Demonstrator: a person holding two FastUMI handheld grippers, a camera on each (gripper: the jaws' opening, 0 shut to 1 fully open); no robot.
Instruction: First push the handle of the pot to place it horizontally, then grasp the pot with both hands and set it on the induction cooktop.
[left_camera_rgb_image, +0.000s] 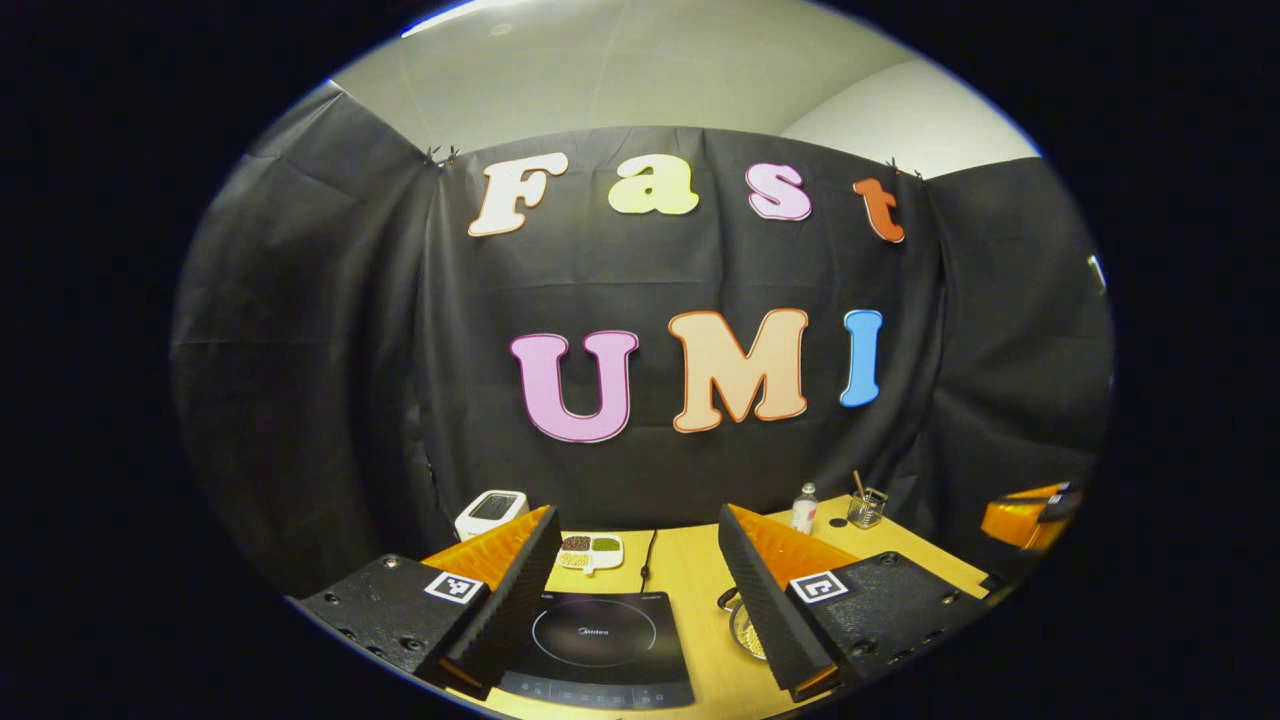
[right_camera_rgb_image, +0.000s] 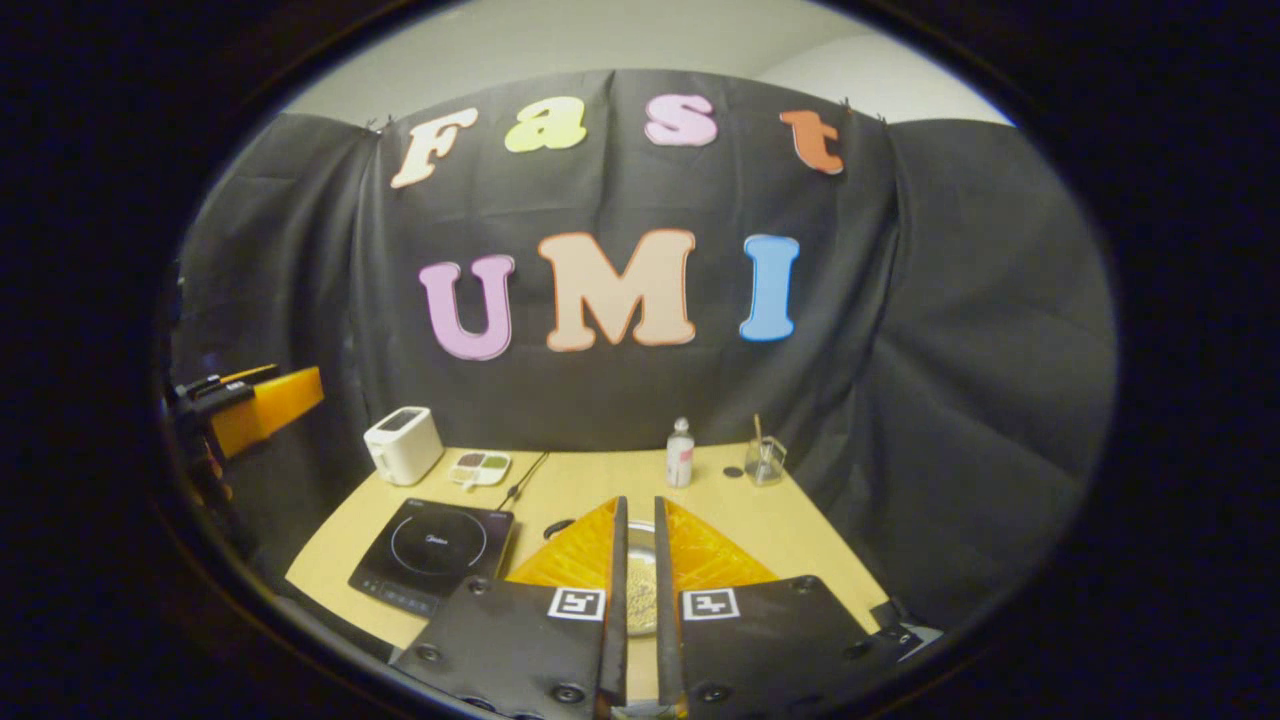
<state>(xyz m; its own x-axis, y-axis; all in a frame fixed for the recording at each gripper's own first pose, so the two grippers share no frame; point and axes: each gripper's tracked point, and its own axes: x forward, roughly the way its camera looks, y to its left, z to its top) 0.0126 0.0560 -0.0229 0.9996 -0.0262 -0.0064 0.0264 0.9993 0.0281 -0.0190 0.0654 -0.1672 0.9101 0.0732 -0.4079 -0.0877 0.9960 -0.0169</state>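
Flanking the cooktop (left_camera_rgb_image: 598, 648), the left gripper (left_camera_rgb_image: 640, 600) has wide-open jaws; the right gripper (right_camera_rgb_image: 635, 600), jaws nearly closed, hides the pot (right_camera_rgb_image: 636, 585); toaster (right_camera_rgb_image: 403, 445) and bottle (right_camera_rgb_image: 680, 453) stand behind on the worktop (right_camera_rgb_image: 600, 485).

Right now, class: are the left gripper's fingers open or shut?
Open. In the left gripper view, the left gripper shows its two fingers spread wide, with the induction cooktop lying in the gap between them.

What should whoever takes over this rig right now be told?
Left gripper: open, held above the induction cooktop, holding nothing.
Right gripper: nearly shut, nothing visibly between its fingers, hanging over the pot.
The pot sits on the table right of the cooktop, not on it.
Its handle's direction can't be judged.
Left: push the handle horizontal if needed, then lift the pot with both grippers onto the cooktop.
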